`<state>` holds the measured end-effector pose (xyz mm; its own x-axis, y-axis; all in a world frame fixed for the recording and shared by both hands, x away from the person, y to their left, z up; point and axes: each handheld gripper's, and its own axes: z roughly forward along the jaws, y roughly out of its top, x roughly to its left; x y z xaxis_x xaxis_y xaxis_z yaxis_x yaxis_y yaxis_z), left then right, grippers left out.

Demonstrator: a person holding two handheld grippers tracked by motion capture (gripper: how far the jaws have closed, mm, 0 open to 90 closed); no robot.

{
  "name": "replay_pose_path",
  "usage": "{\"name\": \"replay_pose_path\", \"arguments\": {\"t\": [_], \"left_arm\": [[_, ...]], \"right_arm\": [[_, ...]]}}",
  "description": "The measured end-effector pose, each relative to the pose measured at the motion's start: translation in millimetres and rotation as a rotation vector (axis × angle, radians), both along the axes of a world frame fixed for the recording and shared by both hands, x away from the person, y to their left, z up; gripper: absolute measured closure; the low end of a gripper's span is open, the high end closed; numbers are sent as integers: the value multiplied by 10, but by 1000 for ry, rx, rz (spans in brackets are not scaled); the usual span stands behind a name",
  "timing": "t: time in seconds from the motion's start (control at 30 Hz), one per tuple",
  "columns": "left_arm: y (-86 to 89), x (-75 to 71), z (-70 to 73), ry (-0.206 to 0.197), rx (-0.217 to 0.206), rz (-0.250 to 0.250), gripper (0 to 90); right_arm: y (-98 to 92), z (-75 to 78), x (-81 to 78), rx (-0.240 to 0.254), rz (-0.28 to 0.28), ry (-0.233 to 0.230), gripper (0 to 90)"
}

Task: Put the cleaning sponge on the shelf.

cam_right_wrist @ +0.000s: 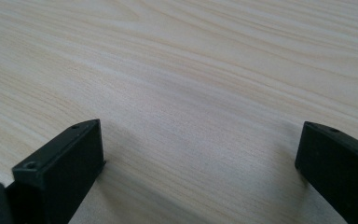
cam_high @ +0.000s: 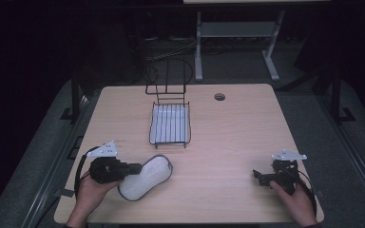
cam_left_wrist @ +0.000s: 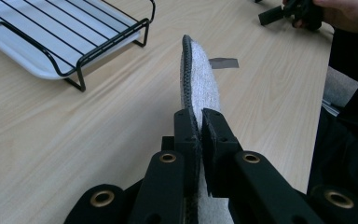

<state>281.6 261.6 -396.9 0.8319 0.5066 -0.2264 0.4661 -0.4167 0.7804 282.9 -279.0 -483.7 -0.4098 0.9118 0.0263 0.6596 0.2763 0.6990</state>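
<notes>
pads: one [cam_high: 146, 176]
racks: one [cam_high: 170, 122]
trays: one [cam_left_wrist: 14, 39]
grippers: two, left [cam_high: 135, 168] and right [cam_high: 257, 175]
hands: two
tabletops: one [cam_high: 228, 137]
holes in tabletop: one [cam_high: 219, 97]

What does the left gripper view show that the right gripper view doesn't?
Left gripper view alone: the left tool shut on the dark-edged white pad, the black wire rack with its white tray, a grey tape patch, and the other hand's tool farther off.

Right gripper view alone: the right tool with its jaws wide apart and nothing between them.

Both: the light wooden tabletop.
</notes>
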Motion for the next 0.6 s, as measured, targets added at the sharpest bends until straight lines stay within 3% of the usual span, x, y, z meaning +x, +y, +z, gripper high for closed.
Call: {"name": "replay_pose_path", "arguments": {"t": [0.6], "left_arm": [[-32, 295, 136, -9, -49, 27, 851]], "right_arm": [[0, 0, 0, 0, 0, 0, 5]]}}
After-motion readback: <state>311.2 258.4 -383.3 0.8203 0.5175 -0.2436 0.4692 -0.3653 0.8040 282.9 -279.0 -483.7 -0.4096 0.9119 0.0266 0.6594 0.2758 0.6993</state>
